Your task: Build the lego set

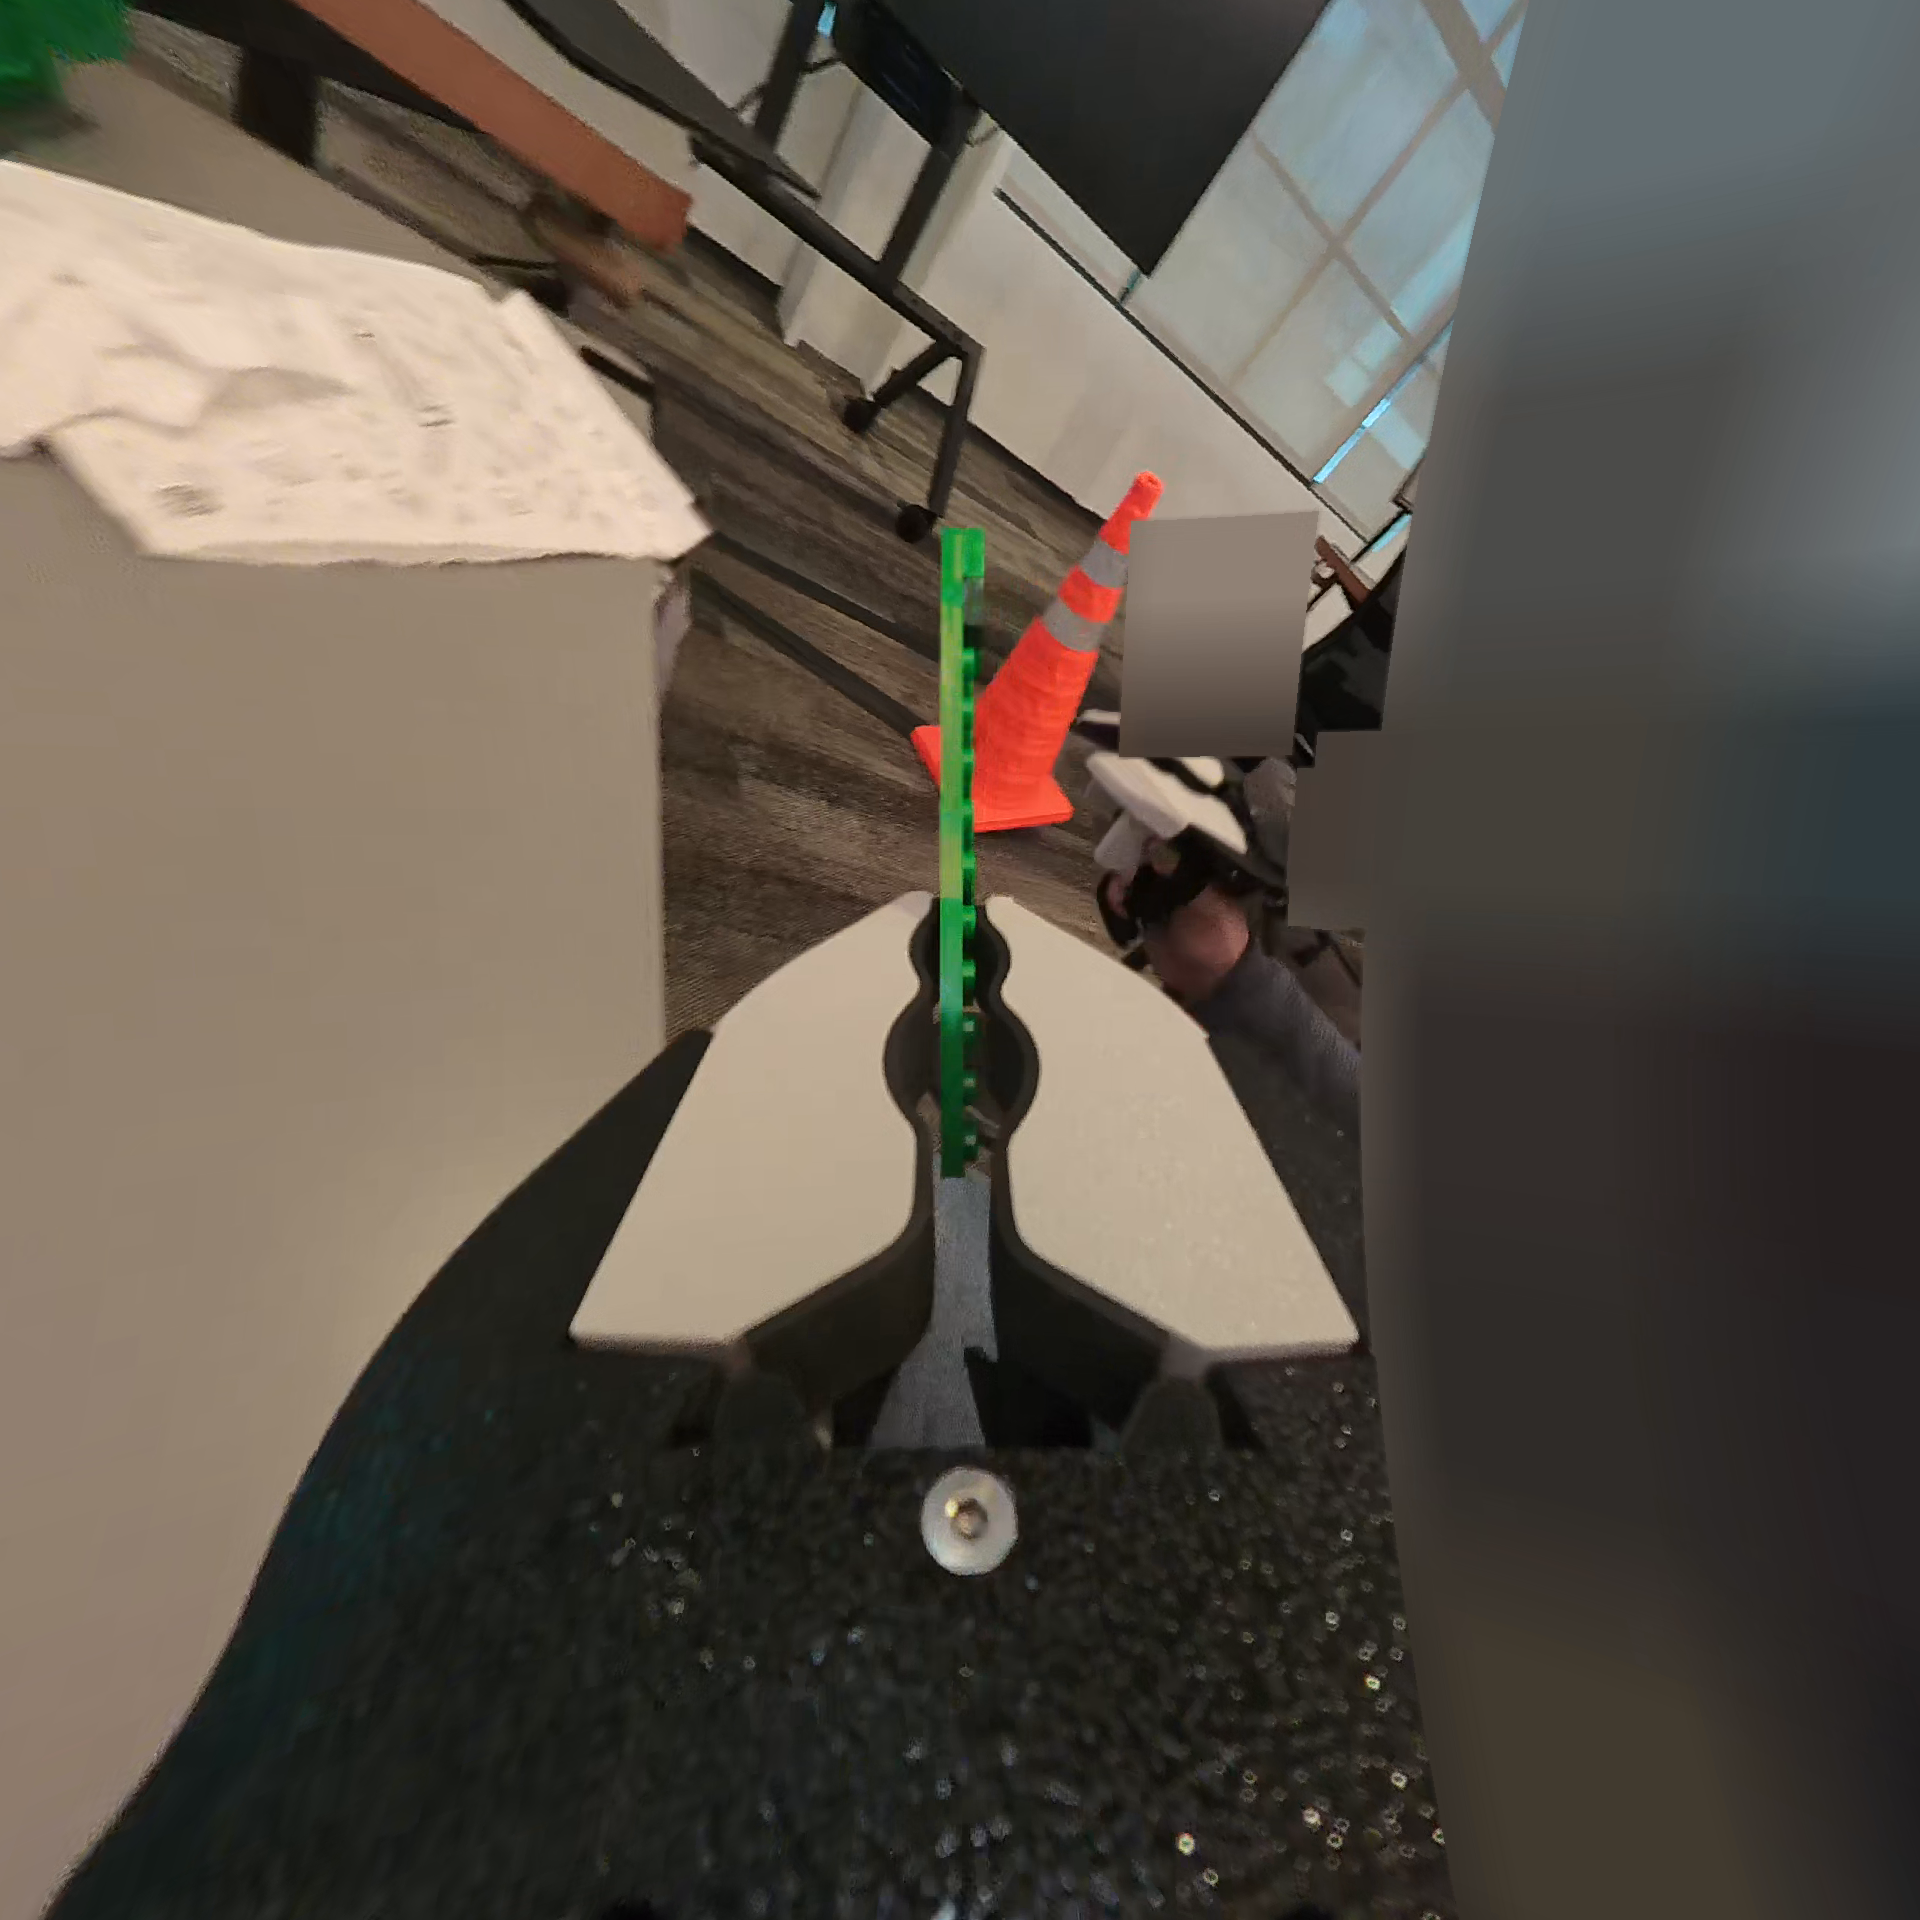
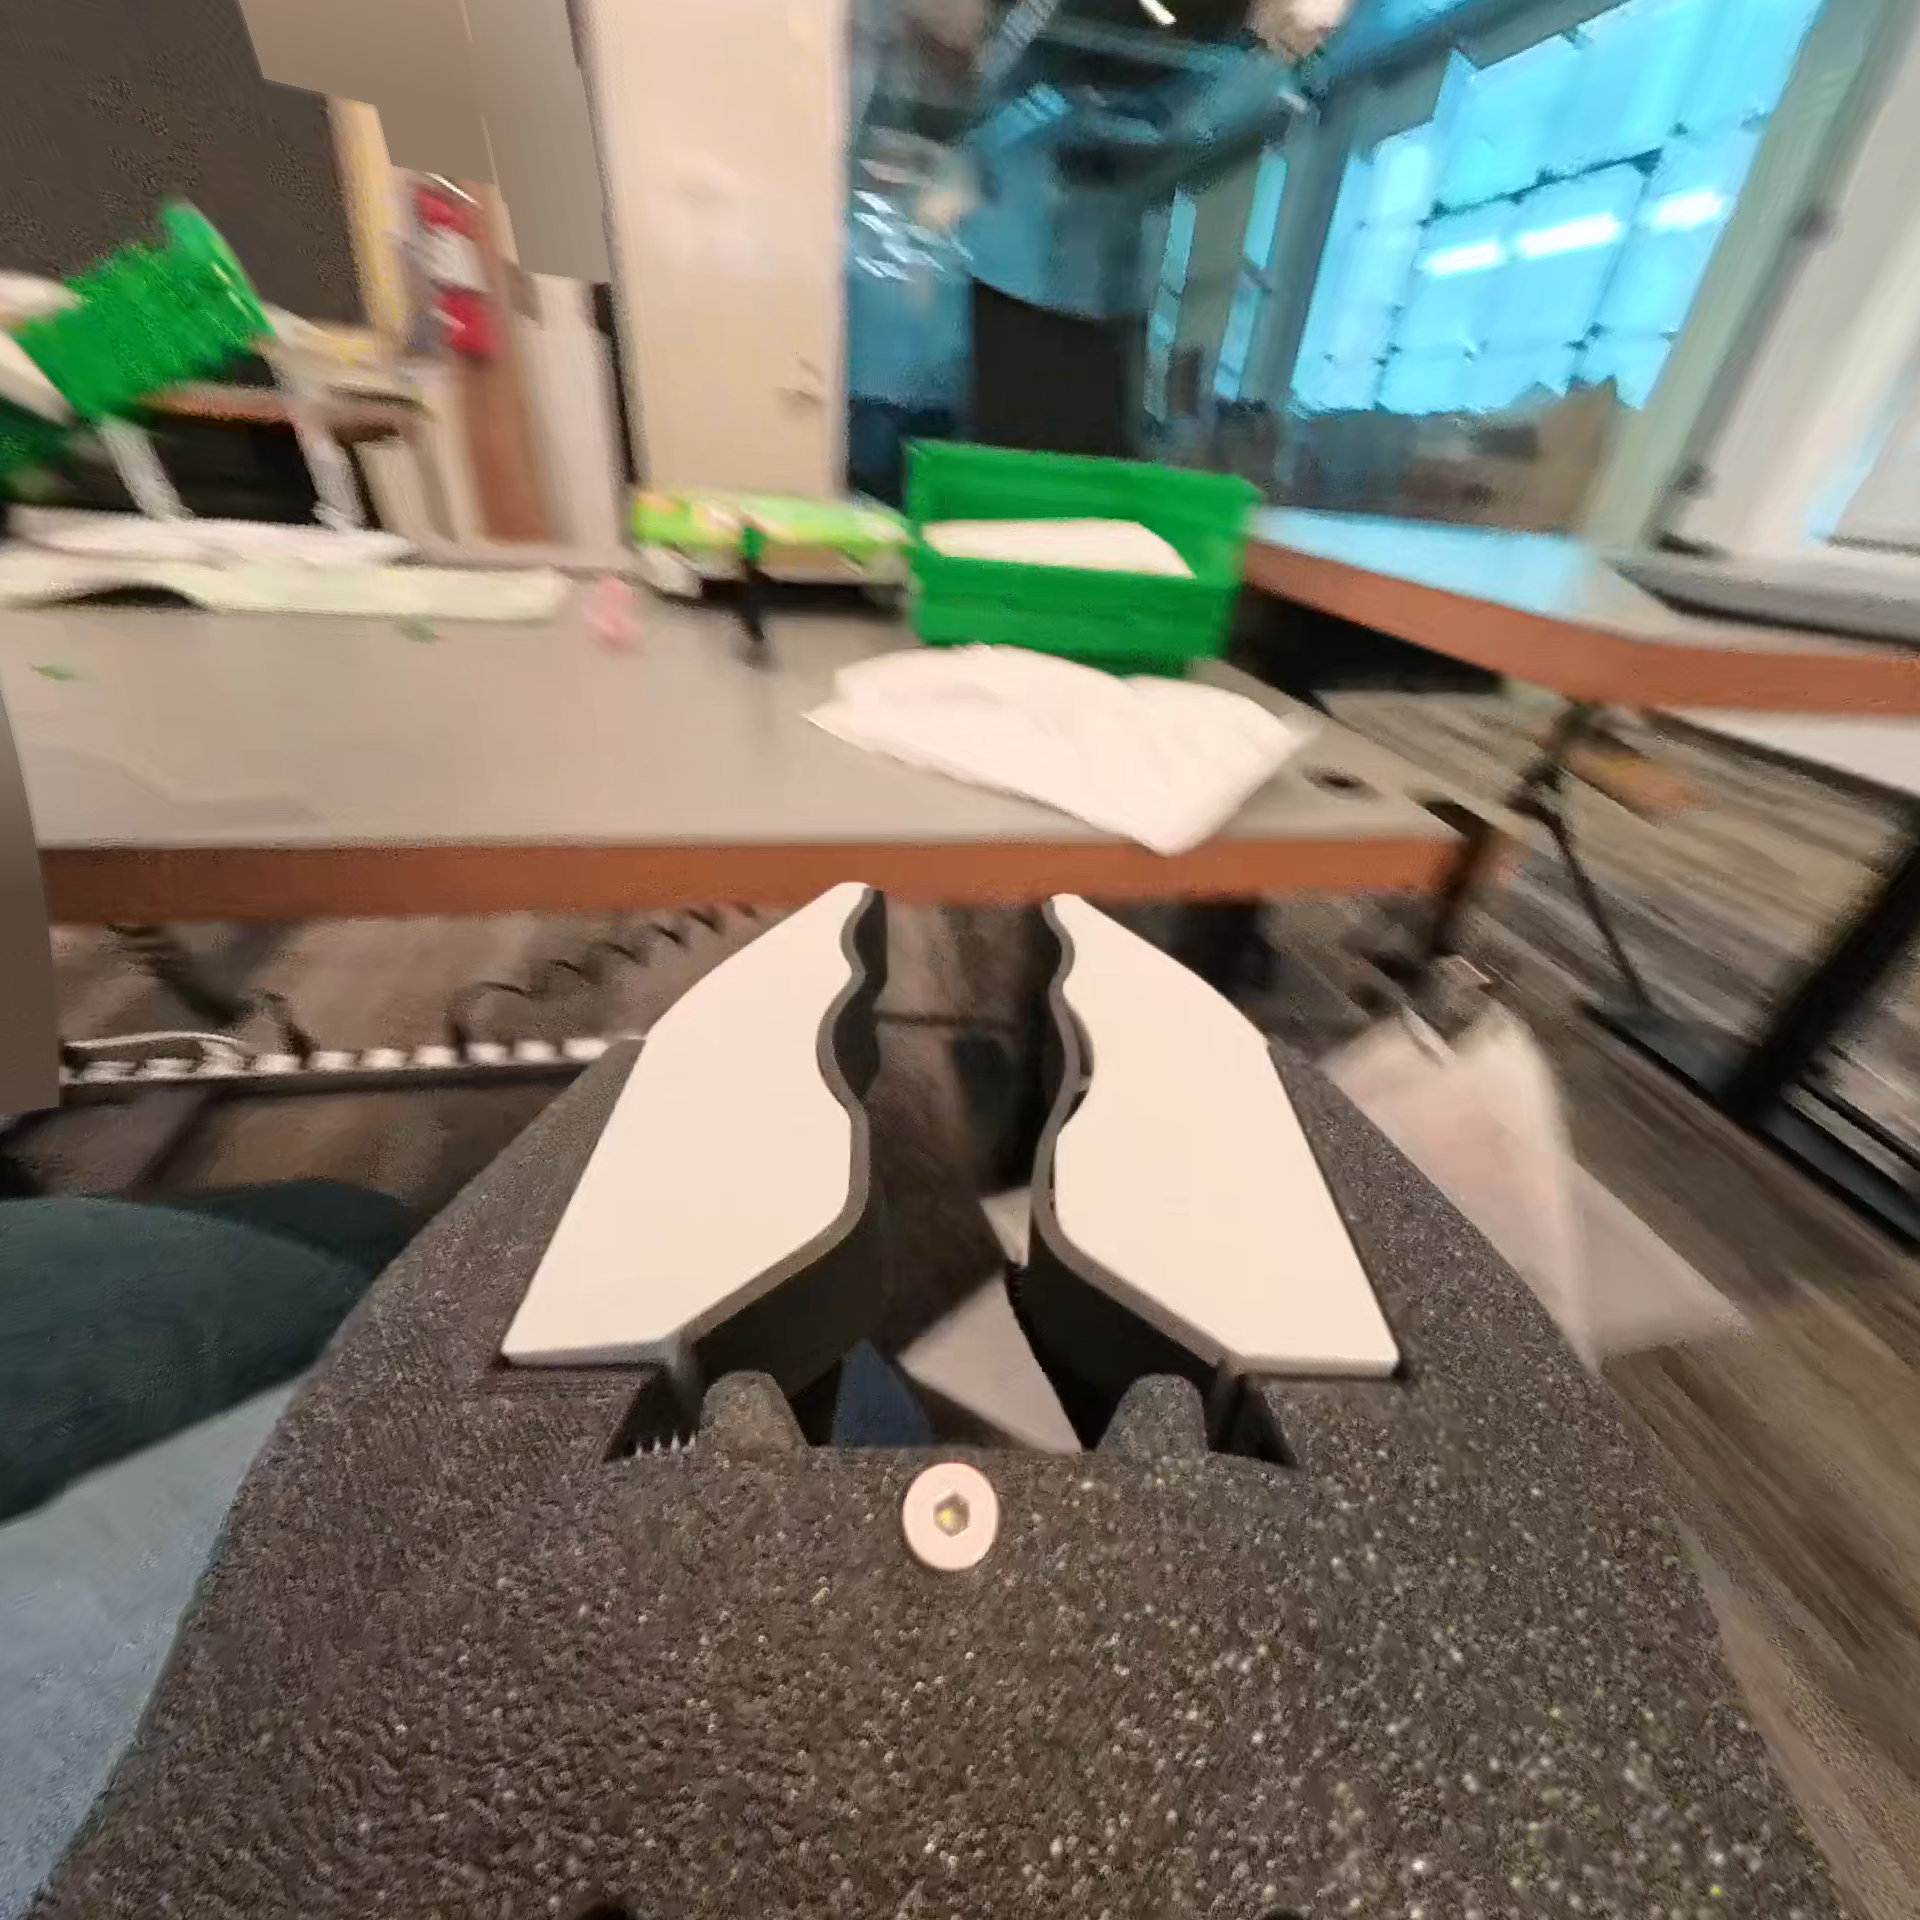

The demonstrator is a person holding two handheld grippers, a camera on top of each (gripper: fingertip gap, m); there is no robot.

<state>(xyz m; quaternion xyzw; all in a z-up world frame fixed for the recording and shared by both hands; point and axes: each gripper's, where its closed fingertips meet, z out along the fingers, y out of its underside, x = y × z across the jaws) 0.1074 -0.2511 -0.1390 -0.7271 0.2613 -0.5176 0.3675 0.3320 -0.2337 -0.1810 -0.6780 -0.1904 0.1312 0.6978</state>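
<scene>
In the left wrist view, a broad blurred dark mass fills the right edge and cannot be identified; the sheets of paper point(image 1: 312, 416) on the grey bench point(image 1: 312, 883) are smeared, their print unreadable. The left claw point(image 1: 961, 914) is pinched narrow on a thin green lego plate point(image 1: 958, 831), seen edge-on and standing upright between the fingers, its studs facing right and its upper half jutting past the tips. Behind it an orange cone point(image 1: 1049, 675) stands on the carpet.

The right wrist view is heavily motion-blurred. The right claw point(image 2: 961, 914) is held level just below the bench point(image 2: 416, 748) edge, its fingers parted with nothing between them. On the bench lie white papers point(image 2: 1060, 738) in front of a green bin point(image 2: 1070, 613); a green shape point(image 2: 145, 312) at far left is too smeared to identify.
</scene>
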